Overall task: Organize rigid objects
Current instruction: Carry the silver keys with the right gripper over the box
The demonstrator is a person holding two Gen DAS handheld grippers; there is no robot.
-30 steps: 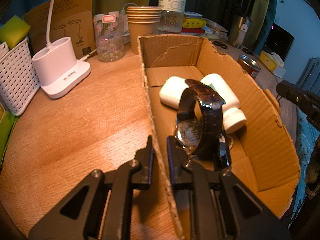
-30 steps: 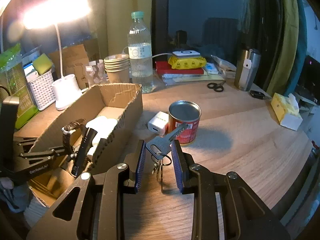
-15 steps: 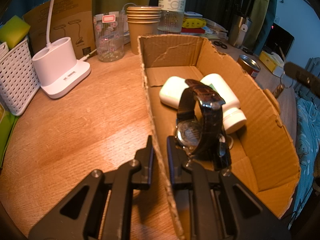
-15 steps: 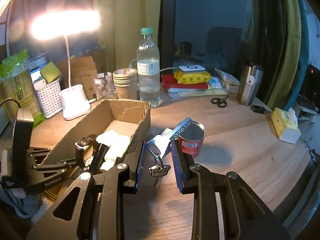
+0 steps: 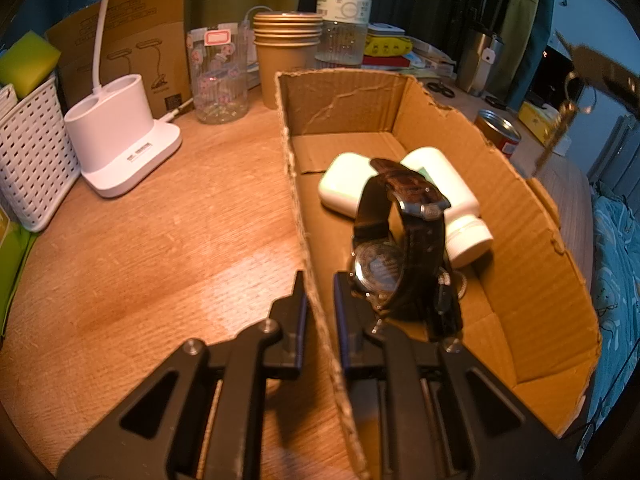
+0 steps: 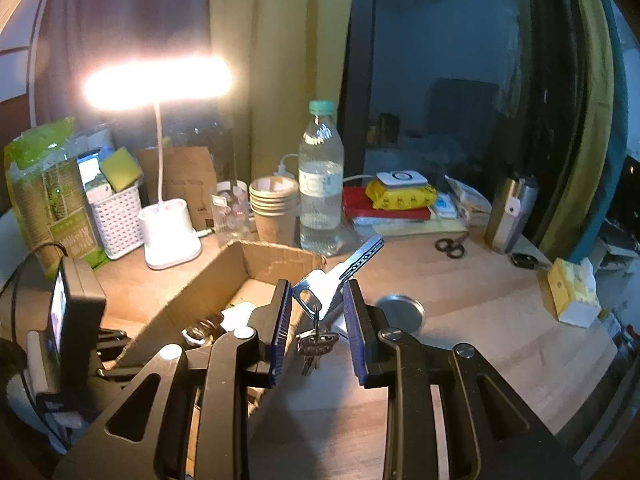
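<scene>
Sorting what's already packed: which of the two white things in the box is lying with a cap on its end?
The white bottle, on the right, on its side with its cap toward the camera. The white case beside it is a rounded, capless shape.

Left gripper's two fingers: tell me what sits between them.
In the left wrist view, the left gripper is shut on the near side wall of the cardboard box.

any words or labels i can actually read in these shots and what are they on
None can be read for certain.
Water bottle: white label with print, too small to read.
Brown cardboard sheet behind the lamp: lines of print and lamp drawings, too blurred.
Lamp base: small dark marking, unreadable.
Clear jar: red-framed label, looks blank.
Watch back: ring of engraving, too fine.
Green bag: print, blurred.
Red can: white print, unreadable.
</scene>
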